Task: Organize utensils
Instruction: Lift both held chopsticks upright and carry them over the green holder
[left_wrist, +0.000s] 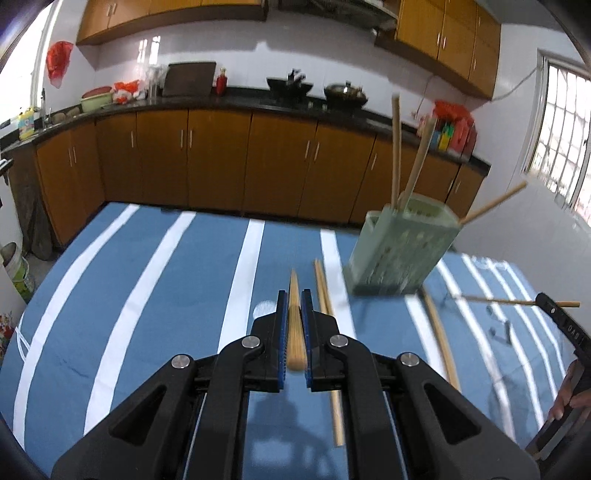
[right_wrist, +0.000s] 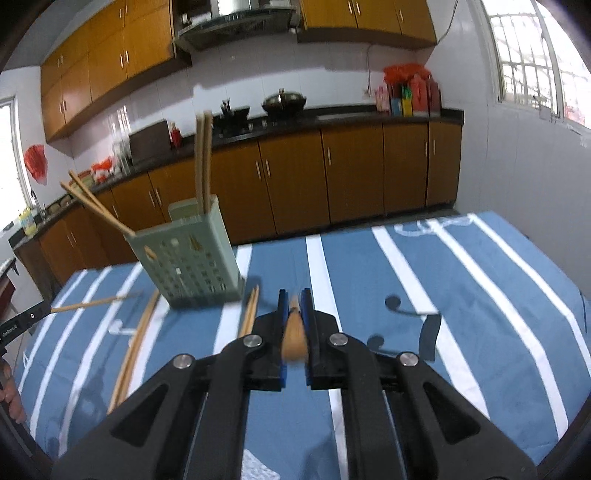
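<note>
Bamboo chopsticks are what this moment turns on. The left gripper (left_wrist: 294, 299) has its jaws clamped on one light-brown bamboo chopstick (left_wrist: 295, 332), which runs forward between the blue pads. The right gripper (right_wrist: 294, 299) has its jaws clamped on a second bamboo chopstick (right_wrist: 293, 339) in the same way. Both are held clear above the desk, which is covered by a blue cloth with white stripes (left_wrist: 147, 295).

A pale green perforated plastic utensil holder (right_wrist: 188, 258) stands on the cloth ahead, between the two grippers, with several chopsticks already leaning in it. More loose chopsticks (left_wrist: 327, 332) lie flat on the cloth just beside it.

The step in hand is probably carrying each stick to the holder. To do it well, tip each stick so its thin end points down, bring it over the open top and lower it in before parting the jaws. Going one gripper at a time should avoid a clash over the holder, and steering around the leaning sticks keeps the light holder from tipping.
</note>
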